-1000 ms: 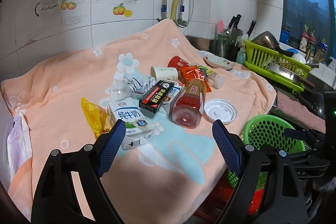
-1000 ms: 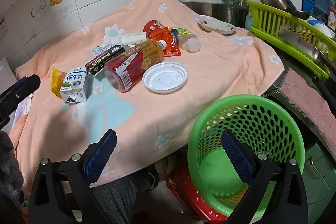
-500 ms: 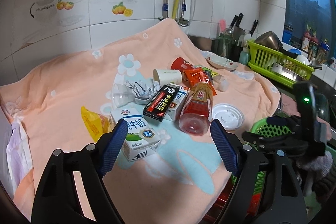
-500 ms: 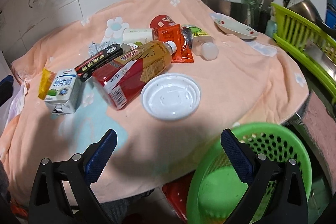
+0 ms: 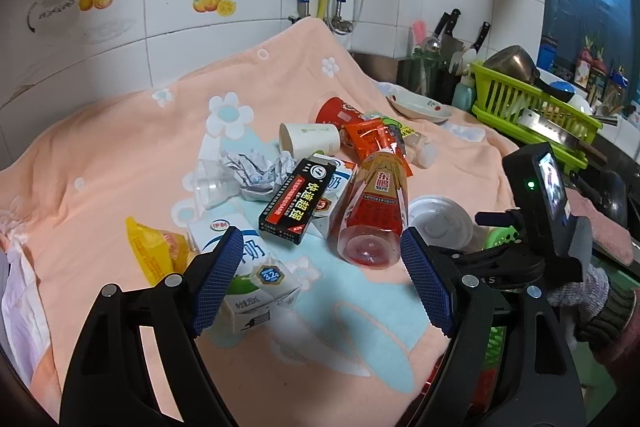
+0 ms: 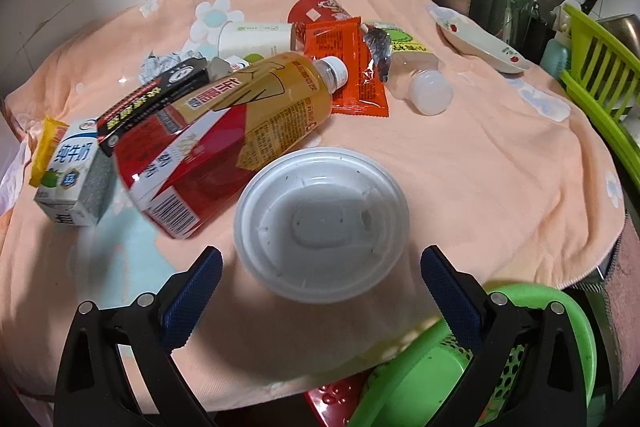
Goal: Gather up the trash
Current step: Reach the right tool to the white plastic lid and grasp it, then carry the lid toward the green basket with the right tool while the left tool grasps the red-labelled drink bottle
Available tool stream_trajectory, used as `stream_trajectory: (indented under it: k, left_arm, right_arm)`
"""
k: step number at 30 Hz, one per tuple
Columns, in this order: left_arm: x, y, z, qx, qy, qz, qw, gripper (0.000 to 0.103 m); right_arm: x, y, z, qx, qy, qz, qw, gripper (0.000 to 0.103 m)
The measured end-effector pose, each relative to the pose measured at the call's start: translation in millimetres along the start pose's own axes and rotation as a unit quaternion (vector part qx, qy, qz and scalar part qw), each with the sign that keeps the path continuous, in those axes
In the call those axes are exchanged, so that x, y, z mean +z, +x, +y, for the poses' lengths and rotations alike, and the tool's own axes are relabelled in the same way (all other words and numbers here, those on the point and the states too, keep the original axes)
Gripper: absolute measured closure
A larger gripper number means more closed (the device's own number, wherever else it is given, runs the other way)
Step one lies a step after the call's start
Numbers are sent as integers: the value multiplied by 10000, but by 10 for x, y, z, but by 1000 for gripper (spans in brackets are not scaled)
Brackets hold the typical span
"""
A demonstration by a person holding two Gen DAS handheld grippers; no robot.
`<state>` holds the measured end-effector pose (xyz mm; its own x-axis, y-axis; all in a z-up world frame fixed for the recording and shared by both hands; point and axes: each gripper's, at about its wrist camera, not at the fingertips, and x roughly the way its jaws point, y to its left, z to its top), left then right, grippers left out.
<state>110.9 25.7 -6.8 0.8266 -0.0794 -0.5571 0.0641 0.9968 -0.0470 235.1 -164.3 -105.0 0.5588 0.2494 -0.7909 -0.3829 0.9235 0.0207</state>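
Trash lies on a peach towel [image 5: 120, 155]: a milk carton [image 5: 248, 275], a yellow wrapper [image 5: 152, 251], a black box [image 5: 298, 201], a red-labelled bottle [image 5: 374, 211], a paper cup [image 5: 310, 139], crumpled foil [image 5: 256, 171] and a white plastic lid [image 6: 322, 225]. My left gripper [image 5: 320, 281] is open, empty, just short of the carton and bottle. My right gripper [image 6: 320, 299] is open, hovering at the lid's near edge with nothing between its fingers. The bottle [image 6: 224, 131] lies left of the lid. The green basket [image 6: 500, 359] sits below the towel's edge.
A green dish rack [image 5: 532, 115] with a pan and knife stands at the right, knives and a bottle behind it. A small dish [image 6: 480, 43] rests on the towel's far right. A red stool [image 6: 336, 395] is under the basket. A gloved hand [image 5: 588, 295] holds the right gripper.
Both grippers moved closer to the trash. The right one swung from over the green basket to above the white lid, which now fills its view.
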Motion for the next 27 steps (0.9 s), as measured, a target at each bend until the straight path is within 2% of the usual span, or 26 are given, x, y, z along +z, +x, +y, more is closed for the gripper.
stream_trajectory:
  k: [10, 13, 14, 27]
  left_arm:
    - [104, 267, -58, -196, 97, 173, 9996, 23]
    - [121, 349, -78, -272, 109, 246, 9993, 23]
    - [126, 379, -85, -293, 118, 266, 9991, 23]
    - [204, 799, -259, -720, 306, 605, 9951, 24]
  right_arm:
    - [82, 234, 40, -66, -159, 141, 9998, 7]
    - [83, 254, 41, -73, -134, 148, 9998, 10]
    - [85, 260, 40, -74, -136, 151, 9998, 14]
    - [42, 140, -34, -3, 38, -16, 10000, 14]
